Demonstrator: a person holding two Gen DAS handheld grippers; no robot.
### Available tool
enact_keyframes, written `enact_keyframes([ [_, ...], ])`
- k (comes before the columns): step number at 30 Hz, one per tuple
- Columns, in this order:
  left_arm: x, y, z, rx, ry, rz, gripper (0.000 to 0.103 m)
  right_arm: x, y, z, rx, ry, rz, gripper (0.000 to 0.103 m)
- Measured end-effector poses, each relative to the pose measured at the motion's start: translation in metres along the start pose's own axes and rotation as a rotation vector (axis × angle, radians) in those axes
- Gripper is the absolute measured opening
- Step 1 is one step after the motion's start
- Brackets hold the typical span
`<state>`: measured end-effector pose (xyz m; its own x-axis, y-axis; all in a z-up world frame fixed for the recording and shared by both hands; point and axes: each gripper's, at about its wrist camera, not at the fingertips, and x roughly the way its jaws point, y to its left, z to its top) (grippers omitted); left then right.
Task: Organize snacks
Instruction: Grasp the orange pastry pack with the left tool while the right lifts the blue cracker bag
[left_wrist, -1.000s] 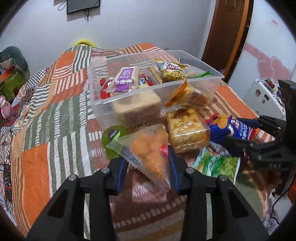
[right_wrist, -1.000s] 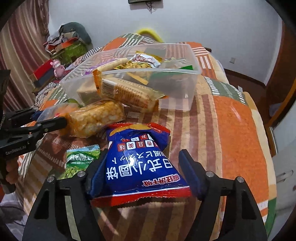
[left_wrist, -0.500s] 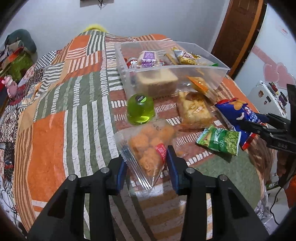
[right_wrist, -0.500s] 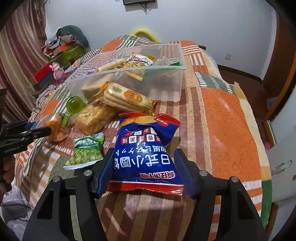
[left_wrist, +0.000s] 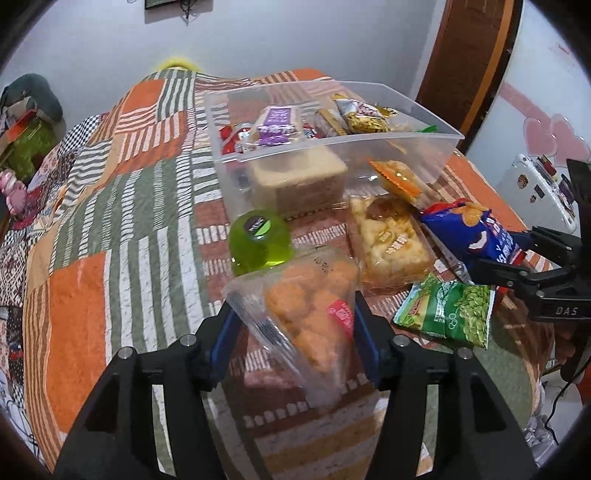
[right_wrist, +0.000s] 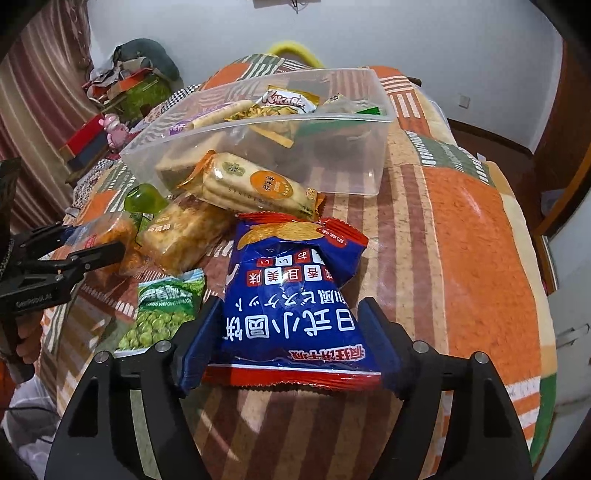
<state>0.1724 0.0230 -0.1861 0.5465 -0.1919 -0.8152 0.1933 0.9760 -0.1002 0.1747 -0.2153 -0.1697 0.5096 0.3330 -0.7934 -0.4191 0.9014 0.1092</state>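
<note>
Two grippers each pinched a snack low in their frames: the left gripper squeezed a clear bag of orange puffs, and the right gripper clamped a blue cracker bag by its sides. Beyond them, at mid-frame, a green pea packet, a pastry pack, a biscuit sleeve and a green jelly cup lay loose on the quilt. Farthest, toward the top, stood the clear bin, already part-filled. Both bags were slick and air-filled, so either could probably slip out or crush its contents under pressure.

Right gripper jaws clamp the blue snack bag.
</note>
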Motion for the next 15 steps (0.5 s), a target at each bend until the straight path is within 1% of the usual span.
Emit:
enact_keyframes([
  [2,0.001,-0.002,-0.001,0.007,-0.009,0.001,0.056,0.001,0.001,-0.001,0.003,-0.012,-0.008,0.071],
  [3,0.000,-0.002,-0.001,0.006,-0.013,-0.010,0.047,0.001,0.001,-0.001,0.006,-0.018,-0.004,0.070],
  [4,-0.001,-0.002,-0.002,0.001,-0.013,-0.026,0.043,0.000,0.000,-0.001,0.011,-0.028,-0.003,0.068],
  [5,-0.003,-0.001,-0.003,-0.007,-0.017,-0.025,0.042,-0.003,-0.002,-0.003,0.026,-0.051,-0.001,0.066],
  [7,-0.007,-0.001,-0.004,-0.012,-0.030,-0.020,0.040,-0.007,-0.003,-0.005,0.036,-0.070,0.004,0.063],
  [9,-0.010,-0.002,-0.004,-0.011,-0.028,-0.010,0.039,-0.012,-0.003,-0.007,0.043,-0.091,0.002,0.061],
  [12,-0.018,-0.005,-0.005,-0.004,-0.039,0.013,0.039,-0.019,-0.004,-0.006,0.041,-0.101,0.004,0.056],
  [15,-0.031,-0.006,-0.003,-0.006,-0.067,0.018,0.039,-0.030,-0.004,-0.004,0.046,-0.127,-0.005,0.047],
])
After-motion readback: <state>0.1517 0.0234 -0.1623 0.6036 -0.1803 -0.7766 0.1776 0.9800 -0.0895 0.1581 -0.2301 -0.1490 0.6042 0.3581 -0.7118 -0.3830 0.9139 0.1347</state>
